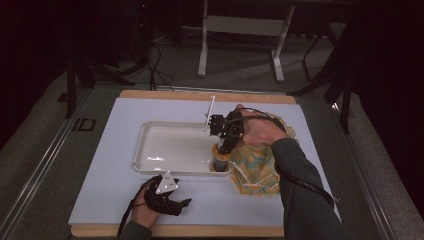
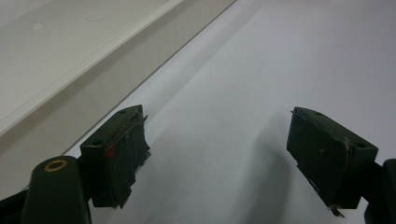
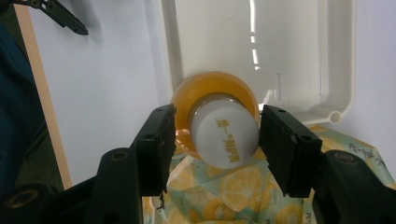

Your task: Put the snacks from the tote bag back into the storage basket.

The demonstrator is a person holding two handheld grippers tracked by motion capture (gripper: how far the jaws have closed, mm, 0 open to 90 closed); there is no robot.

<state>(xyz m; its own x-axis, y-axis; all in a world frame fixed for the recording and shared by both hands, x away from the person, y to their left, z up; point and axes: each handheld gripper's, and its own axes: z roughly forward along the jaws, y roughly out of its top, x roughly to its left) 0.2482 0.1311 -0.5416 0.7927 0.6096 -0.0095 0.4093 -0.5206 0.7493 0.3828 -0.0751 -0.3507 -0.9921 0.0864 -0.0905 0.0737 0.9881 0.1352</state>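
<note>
Orange bottle (image 3: 215, 109), its body hidden beneath its white cap (image 3: 225, 135), stands between the downward-pointing right gripper's (image 3: 217, 140) wide, non-gripping jaws.

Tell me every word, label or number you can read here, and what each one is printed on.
White cap of the orange bottle, between the right claw's open jaws: a line of gold characters, too blurred to read.
Lemon-print cloth: fruit pictures, and small marks too tiny to read.
White tray: no text.

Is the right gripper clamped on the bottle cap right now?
No: the right gripper stands open, gaps showing either side of the bottle cap.
</note>
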